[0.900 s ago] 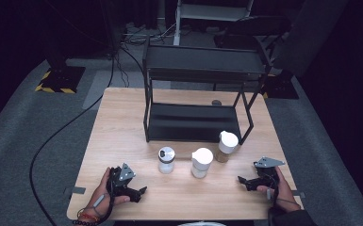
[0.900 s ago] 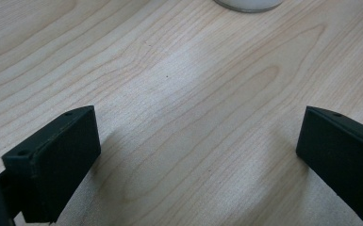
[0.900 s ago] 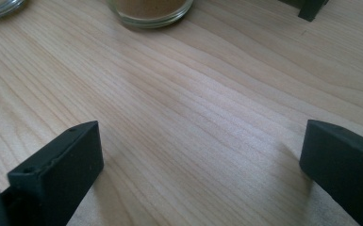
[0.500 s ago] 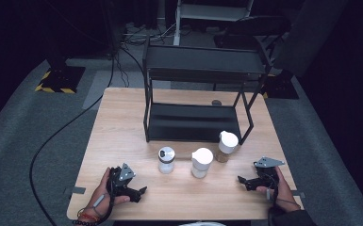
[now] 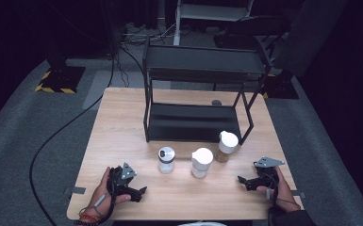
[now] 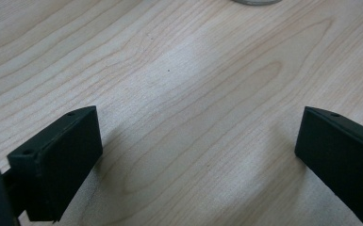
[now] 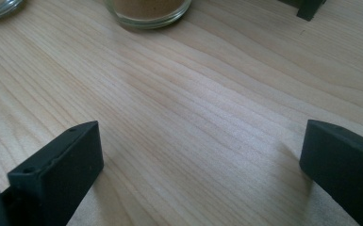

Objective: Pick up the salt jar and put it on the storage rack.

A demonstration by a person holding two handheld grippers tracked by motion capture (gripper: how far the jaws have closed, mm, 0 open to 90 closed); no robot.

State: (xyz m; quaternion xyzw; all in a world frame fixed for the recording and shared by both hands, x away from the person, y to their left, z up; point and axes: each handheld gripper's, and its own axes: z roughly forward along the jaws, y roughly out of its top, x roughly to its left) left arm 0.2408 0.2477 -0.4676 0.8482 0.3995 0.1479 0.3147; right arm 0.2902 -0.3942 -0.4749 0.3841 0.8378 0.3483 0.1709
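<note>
The light wooden table (image 5: 122, 122) filled the middle of the high view, with a black two-level metal rack (image 5: 195, 89) at its far side. In front of the rack stood three small glass jars with white lids, upright in a row: the left jar (image 5: 166, 159), the middle jar (image 5: 201, 162) and the right jar (image 5: 227, 146) holding brown powder. The left gripper (image 5: 139, 192) rested at lower left, jaws wide and empty, just below the left jar. The right gripper (image 5: 242, 180), at lower right, was equally wide and empty, and the right jar lay up and left of it.
</note>
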